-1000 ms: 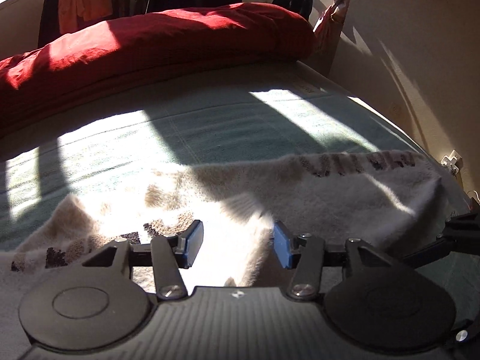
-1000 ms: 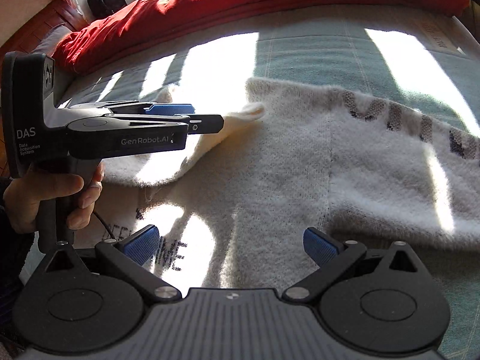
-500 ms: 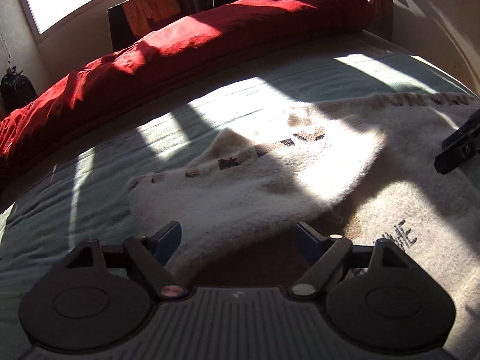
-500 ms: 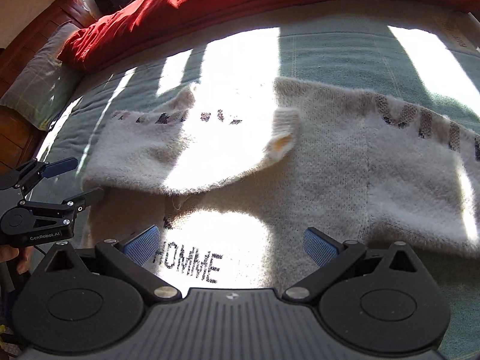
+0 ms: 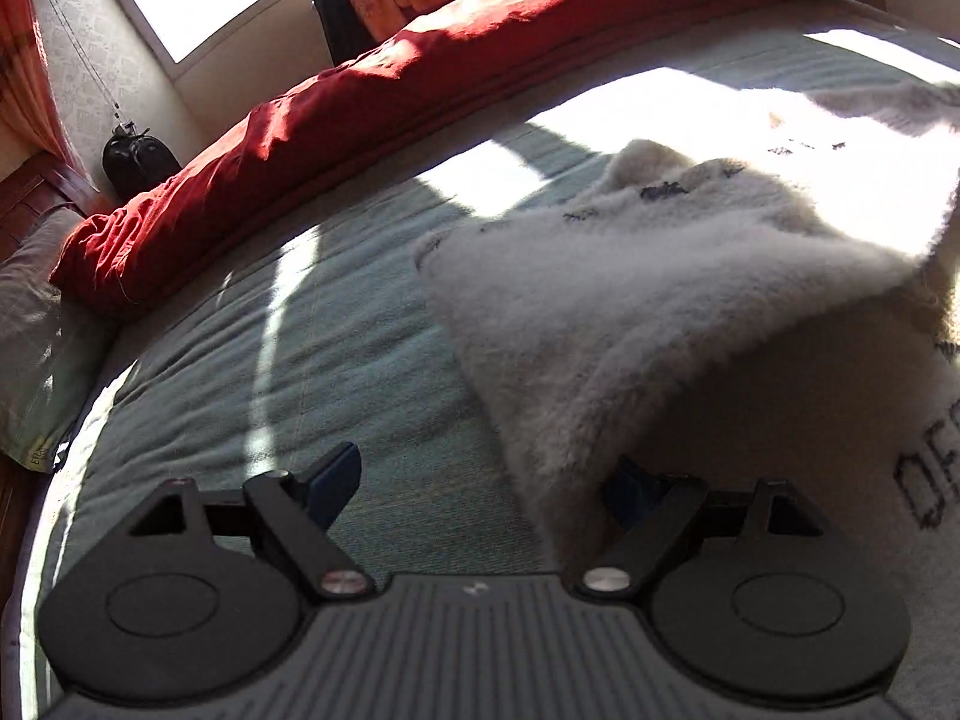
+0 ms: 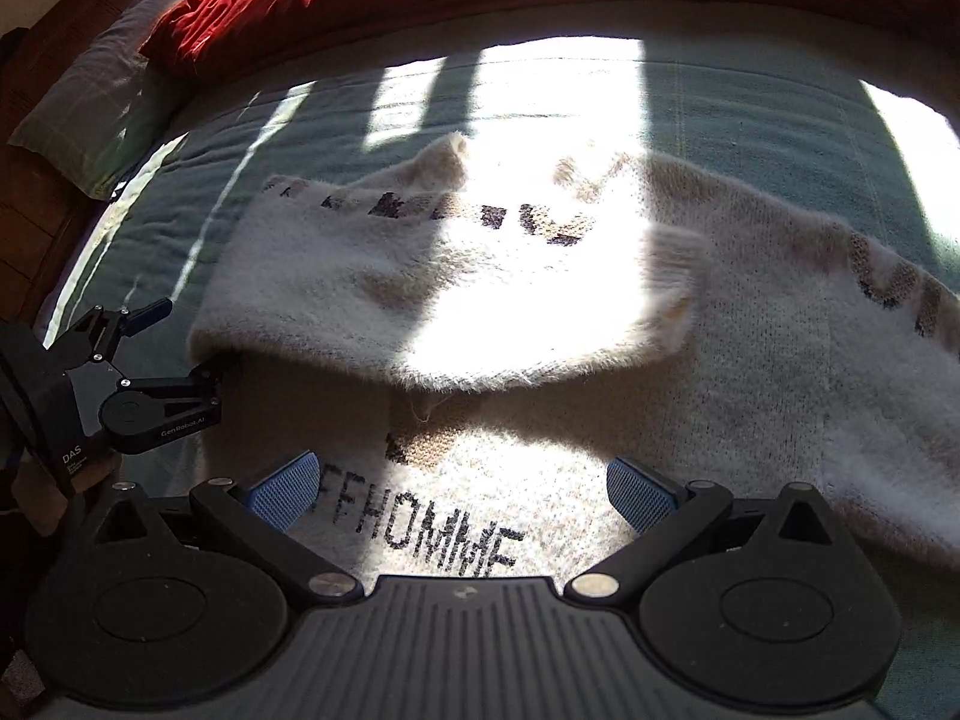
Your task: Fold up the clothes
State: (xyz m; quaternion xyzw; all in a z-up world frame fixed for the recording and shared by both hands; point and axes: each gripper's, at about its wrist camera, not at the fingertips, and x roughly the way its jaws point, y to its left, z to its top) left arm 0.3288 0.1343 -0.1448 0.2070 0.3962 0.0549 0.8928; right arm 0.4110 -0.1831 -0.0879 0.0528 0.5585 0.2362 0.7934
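A fluffy cream sweater with dark lettering lies flat on the bed. One sleeve is folded across its body. My left gripper is open at the left edge of that fold. Its right finger sits under the raised flap of the sweater, and its left finger is over bare bedcover. The pads press on nothing. In the right wrist view the left gripper shows at the fold's left corner. My right gripper is open and empty above the lettering on the sweater's front.
The teal bedcover is striped with sun and shadow. A long red duvet lies rolled along the far side. A grey pillow sits at the left end, beside dark wood. A black bag hangs by the window.
The left gripper opened, let go of the sleeve cuff and drew back left to the fold's edge. The sleeve now lies across the sweater's body. The right gripper shifted a little over the lettering.
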